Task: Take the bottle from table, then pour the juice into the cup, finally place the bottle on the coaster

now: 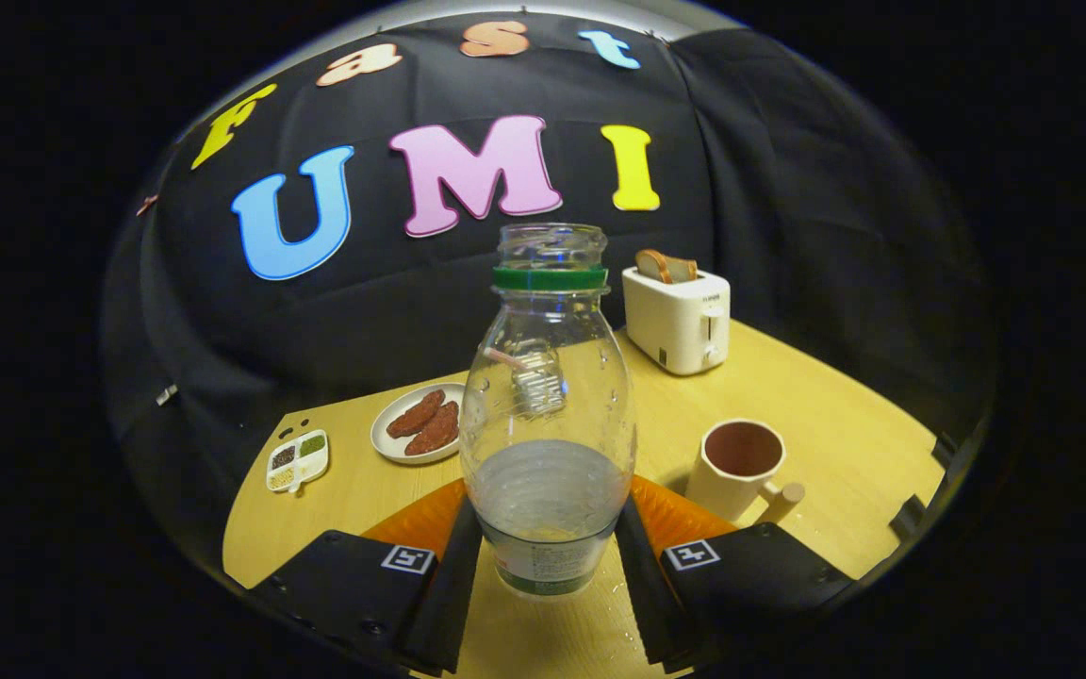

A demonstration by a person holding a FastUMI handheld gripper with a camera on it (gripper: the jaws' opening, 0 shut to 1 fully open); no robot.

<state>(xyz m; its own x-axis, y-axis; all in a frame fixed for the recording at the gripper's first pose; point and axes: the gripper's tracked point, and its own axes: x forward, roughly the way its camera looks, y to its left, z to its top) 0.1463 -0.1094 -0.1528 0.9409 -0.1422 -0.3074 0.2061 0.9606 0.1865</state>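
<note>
A clear plastic bottle (548, 396) with a green neck ring and no cap stands upright between my fingers, a little clear liquid in its lower part. My gripper (548, 514) is shut on the bottle's lower body, one finger pressing on each side. An orange coaster (420, 519) lies on the table just behind the bottle and shows past both fingers. I cannot tell whether the bottle's base rests on anything. A cream cup (741, 467) with a wooden handle and a dark inside stands ahead to the right of the bottle, beyond the right finger.
The wooden table (845, 424) carries a white toaster (678, 316) with a bread slice at the back right. A white plate of brown food (420, 424) and a small divided dish (298, 460) sit to the left. The booth's black cloth walls close in behind.
</note>
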